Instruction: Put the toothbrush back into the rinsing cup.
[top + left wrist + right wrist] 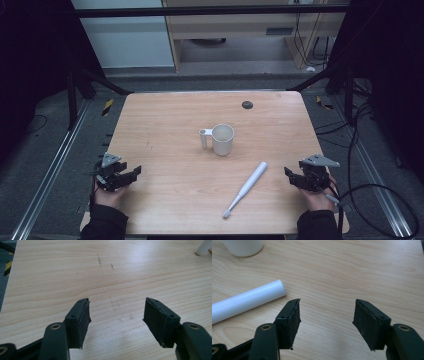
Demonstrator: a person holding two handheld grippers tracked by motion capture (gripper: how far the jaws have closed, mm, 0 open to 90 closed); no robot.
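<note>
A light wooden bench [165,135] filled the middle of the high view, with dark floor around it. Near the centre of the frame a white mug [222,139] stood upright, its handle pointing toward the left of the picture. Below and right of it, well apart, an electric toothbrush [246,188] lay flat on a diagonal, brush head toward the lower centre and thick handle end toward the upper right. A small dark round spot [247,104] sat near the far edge of the bench, upper centre.

At the lower left, the left tool [131,173] was held in a hand [109,196] at the bench edge, jaws spread wide with nothing between them. At the lower right, the right tool [290,176] sat in the other hand [317,199], jaws likewise wide apart and empty.

In the right gripper view, the toothbrush handle [247,300] lay at the left, just beside the left jaw without touching it, and the mug's base [243,247] showed at the upper left
</note>
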